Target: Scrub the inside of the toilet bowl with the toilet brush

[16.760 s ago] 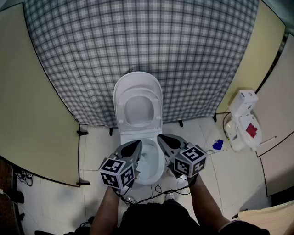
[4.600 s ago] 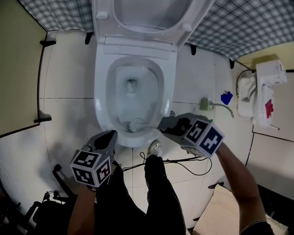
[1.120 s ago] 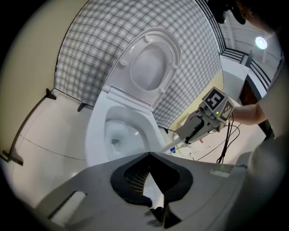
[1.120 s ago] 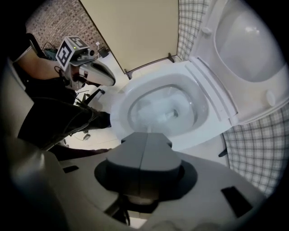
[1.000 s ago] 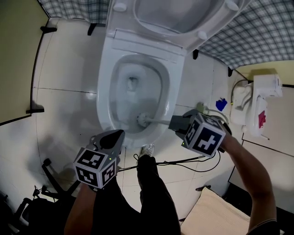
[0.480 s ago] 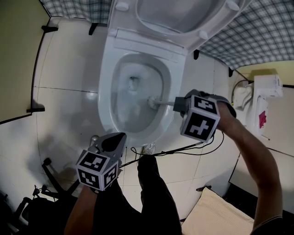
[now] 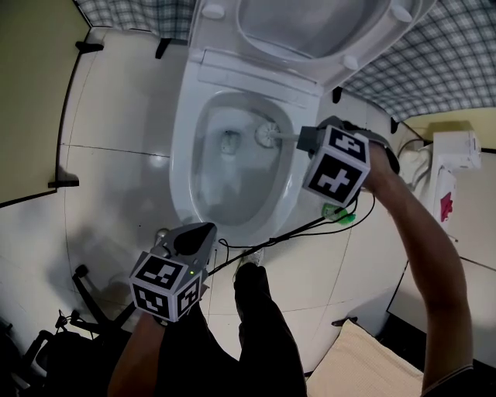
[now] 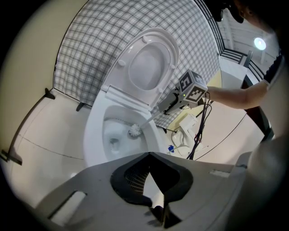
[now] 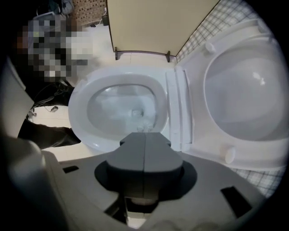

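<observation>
Jaws of the right gripper [image 7: 307, 139] are clamped on the handle of the brush [image 7: 271, 134]. Its bristle head sits inside the bowl [image 7: 183, 155], at the inner wall on that gripper's side, toward the hinge end and beside the drain. The lid [image 7: 310, 23] stands raised against a checked wall [image 7: 434, 58]. The left gripper [image 7: 198, 233], jaws together with nothing between them, hangs over the tiled floor [image 7: 116, 116] just off the bowl's front rim, well apart from the brush.
</observation>
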{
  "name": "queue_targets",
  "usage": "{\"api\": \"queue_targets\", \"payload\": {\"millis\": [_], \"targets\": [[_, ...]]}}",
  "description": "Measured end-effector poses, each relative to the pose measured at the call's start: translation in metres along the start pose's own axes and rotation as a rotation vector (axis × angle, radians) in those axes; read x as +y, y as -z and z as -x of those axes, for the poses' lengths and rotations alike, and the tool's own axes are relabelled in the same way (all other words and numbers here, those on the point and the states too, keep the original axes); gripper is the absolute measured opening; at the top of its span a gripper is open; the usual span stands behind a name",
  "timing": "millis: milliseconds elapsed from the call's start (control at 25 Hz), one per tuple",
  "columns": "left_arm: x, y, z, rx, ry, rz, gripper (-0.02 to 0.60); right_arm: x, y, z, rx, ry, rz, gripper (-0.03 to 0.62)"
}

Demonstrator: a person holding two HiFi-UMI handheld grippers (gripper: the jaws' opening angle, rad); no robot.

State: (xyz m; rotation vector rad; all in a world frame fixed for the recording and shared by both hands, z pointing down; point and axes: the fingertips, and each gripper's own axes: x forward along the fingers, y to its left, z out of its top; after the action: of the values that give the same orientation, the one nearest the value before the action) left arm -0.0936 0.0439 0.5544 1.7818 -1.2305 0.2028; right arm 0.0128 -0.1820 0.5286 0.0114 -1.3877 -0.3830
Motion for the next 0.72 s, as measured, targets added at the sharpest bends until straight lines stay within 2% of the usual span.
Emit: {"api": "queue_targets", "payload": {"millis": [160, 320, 520, 720], "targets": [[-0.003, 0.001, -0.002, 0.002, 0.003, 0.0, 0.008, -0.016, -0.007, -0.005, -0.03, 0.027, -0.046, 0.166], [-0.003, 0.003, -0.003, 0.009, 0.003, 0.0, 0.008, -0.003, 0.003, -0.004, -0.01, -0.003, -0.027, 0.167], [-0.003, 0.006, -0.001, 0.013, 0.001, 0.002, 0.008, 0.039, 0.018, -0.002, -0.014, -0.127, -0.028, 0.169], [-0.002, 0.006, -0.001, 0.018, -0.003, 0.0, 0.008, 0.089, -0.001, -0.006, -0.083, -0.294, -0.058, 0.169]]}}
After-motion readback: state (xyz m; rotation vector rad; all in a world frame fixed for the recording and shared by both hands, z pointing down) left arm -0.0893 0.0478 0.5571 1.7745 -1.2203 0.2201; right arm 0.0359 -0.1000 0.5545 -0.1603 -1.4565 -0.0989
